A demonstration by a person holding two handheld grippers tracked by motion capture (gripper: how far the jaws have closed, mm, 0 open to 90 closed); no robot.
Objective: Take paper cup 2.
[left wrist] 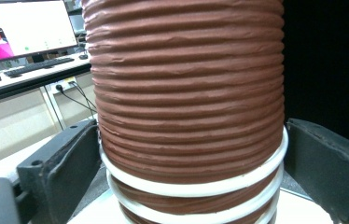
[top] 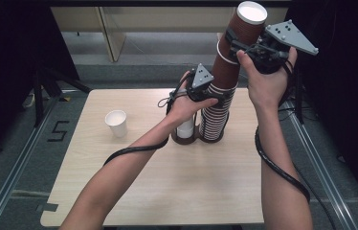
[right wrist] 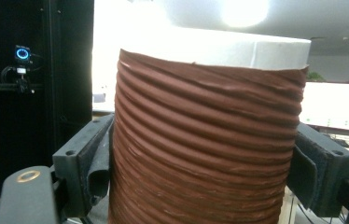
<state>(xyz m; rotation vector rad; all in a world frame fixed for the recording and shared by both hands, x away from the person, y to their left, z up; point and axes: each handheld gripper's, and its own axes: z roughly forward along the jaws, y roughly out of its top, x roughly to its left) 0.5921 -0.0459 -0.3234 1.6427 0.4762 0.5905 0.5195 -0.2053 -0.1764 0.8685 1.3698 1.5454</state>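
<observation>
Stack of brown ribbed paper cups (top: 225, 81): tall, tilted, standing in right ring of dark two-ring holder (top: 186, 140) near table's (top: 167, 191) far edge. Upper brown cup (top: 246, 28) gripped by right gripper (top: 237, 45), jaws pressed on both sides. Lower stack clamped by left gripper (top: 213, 93). Single white cup (top: 116, 122) well apart, left.
</observation>
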